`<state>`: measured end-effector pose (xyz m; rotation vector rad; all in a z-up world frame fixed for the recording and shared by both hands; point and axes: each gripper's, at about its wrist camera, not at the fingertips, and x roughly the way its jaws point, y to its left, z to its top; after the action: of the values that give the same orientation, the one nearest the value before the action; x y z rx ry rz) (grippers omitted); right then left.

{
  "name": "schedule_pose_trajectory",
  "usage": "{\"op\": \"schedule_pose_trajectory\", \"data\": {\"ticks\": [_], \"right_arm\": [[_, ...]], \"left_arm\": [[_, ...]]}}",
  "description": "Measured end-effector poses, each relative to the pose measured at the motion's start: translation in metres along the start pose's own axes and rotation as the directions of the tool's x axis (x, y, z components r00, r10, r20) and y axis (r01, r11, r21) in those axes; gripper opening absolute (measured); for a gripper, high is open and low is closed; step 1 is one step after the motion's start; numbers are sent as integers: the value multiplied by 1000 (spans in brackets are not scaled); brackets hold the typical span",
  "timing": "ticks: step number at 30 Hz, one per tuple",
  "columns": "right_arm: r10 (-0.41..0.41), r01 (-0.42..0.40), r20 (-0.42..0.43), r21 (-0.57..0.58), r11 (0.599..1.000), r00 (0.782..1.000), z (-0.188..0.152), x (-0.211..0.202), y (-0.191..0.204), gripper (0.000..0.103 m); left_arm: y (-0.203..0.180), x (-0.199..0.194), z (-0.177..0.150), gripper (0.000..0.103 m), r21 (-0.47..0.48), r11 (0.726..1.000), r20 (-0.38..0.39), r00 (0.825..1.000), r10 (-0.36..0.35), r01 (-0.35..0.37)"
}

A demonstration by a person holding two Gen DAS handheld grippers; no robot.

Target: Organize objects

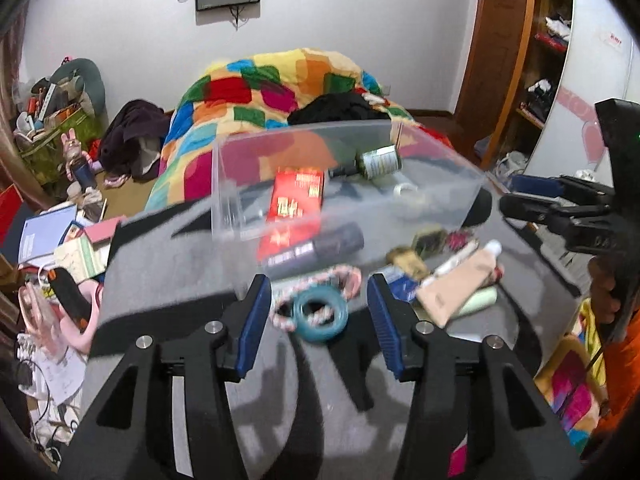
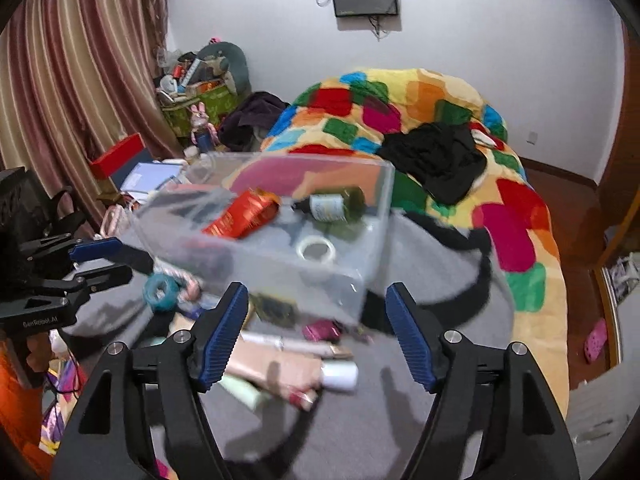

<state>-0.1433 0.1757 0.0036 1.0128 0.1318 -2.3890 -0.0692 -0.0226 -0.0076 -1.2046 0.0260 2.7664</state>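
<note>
A clear plastic bin (image 1: 240,216) (image 2: 372,256) stands on a grey cloth. In it lie a red packet (image 1: 298,196) (image 2: 244,214), a dark green bottle (image 1: 378,162) (image 2: 334,204) and a tape roll (image 1: 406,190) (image 2: 318,249). In front of it lie a teal ring (image 1: 320,314) (image 2: 161,292), a pink-white braided rope (image 1: 344,276), a dark tube (image 1: 320,246), a beige tube (image 1: 460,282) (image 2: 280,368), a pale green tube (image 1: 480,300) and small packets (image 1: 428,242). My left gripper (image 1: 319,312) is open, its fingers either side of the teal ring. My right gripper (image 2: 316,338) is open and empty over the beige tube.
The grey cloth (image 1: 168,264) (image 2: 420,264) lies on a bed with a colourful quilt (image 1: 256,92) (image 2: 440,96) and black clothing (image 2: 436,160). Clutter of books and boxes (image 1: 52,240) fills the left side. A wardrobe (image 1: 536,60) stands at right.
</note>
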Motion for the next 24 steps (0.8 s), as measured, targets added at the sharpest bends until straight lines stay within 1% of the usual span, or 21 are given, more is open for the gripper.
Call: {"op": "schedule_pose_trajectory", "data": {"ticks": [4, 7, 9, 12, 16, 19, 21, 24], "right_arm": [[-7, 7, -51, 10, 1000, 999, -24, 3, -8, 71], [-14, 16, -91, 12, 1000, 996, -38, 8, -14, 71], [-13, 13, -106, 3, 1000, 994, -45, 11, -15, 71], [9, -11, -119, -13, 1000, 993, -52, 14, -9, 75], [1, -9, -104, -71, 997, 995, -51, 16, 10, 81], [-33, 20, -105, -121, 992, 994, -45, 24, 26, 81], [-43, 28, -108, -145, 989, 993, -43, 29, 33, 81], [-64, 45, -101, -176, 983, 993, -38, 34, 40, 81]], "left_arm": [[-2, 7, -19, 50, -2, 1000, -32, 999, 17, -17], [-2, 13, -27, 50, -11, 1000, -56, 998, 22, -23], [-2, 16, -29, 50, -14, 999, -64, 997, 30, -31], [-1, 23, -27, 50, -27, 999, -74, 996, 40, -42], [-2, 31, -22, 50, -33, 998, -80, 996, 45, -48], [-7, 36, -19, 50, -24, 999, -89, 995, 36, -39], [-9, 40, -18, 53, -18, 999, -97, 995, 34, -36], [-11, 45, -16, 53, -11, 999, -108, 994, 37, -38]]}}
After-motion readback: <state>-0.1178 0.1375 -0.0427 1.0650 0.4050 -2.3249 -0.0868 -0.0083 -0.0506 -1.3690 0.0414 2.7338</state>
